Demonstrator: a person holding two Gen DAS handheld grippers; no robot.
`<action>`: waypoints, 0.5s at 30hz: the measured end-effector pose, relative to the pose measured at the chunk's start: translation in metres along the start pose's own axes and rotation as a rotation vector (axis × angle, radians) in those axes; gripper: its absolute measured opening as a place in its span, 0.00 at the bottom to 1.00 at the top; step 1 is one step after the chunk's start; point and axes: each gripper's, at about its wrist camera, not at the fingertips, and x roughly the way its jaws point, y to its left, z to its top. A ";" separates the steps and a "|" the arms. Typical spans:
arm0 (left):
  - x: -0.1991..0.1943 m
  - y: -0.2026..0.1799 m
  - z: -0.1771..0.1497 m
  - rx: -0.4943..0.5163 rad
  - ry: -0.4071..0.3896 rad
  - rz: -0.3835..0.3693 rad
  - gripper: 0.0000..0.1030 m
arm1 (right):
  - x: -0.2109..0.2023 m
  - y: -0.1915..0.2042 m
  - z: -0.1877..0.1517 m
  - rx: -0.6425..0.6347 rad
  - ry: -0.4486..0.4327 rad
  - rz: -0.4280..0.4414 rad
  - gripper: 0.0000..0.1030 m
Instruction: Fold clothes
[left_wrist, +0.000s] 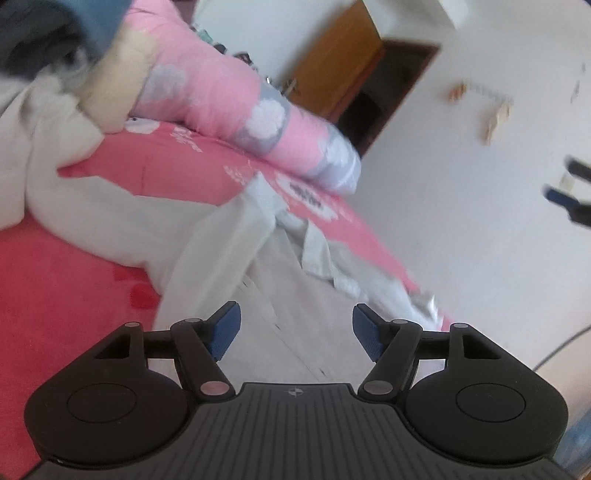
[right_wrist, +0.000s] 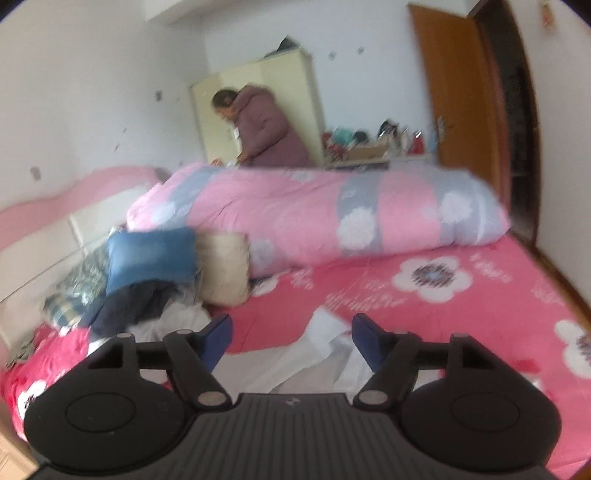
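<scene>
Both grippers stand with fingers wide and nothing between them — left gripper, right gripper. White garment lies spread on the bed, just beyond the left fingers; its cloth is thin, creased and partly doubled over. Folding appears begun, not finished — edges remain uneven. Far across the bed lies a rolled, puffy quilt; more loose clothes wait at the left.

Bed with pink flowered sheet. White garment lies crumpled on it at the near edge. Rolled pink-grey quilt lies across the bed behind the garment. Left of the quilt: beige pillow, blue pillow, dark clothes pile below them.
</scene>
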 end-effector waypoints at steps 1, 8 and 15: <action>0.004 -0.009 0.000 0.017 0.023 -0.004 0.66 | 0.022 -0.002 -0.007 0.030 0.037 0.035 0.72; 0.043 -0.042 -0.021 0.077 0.113 0.018 0.66 | 0.236 -0.047 -0.067 0.317 0.362 0.081 0.55; 0.067 -0.035 -0.045 0.075 0.149 0.002 0.64 | 0.350 -0.102 -0.089 0.556 0.410 -0.005 0.55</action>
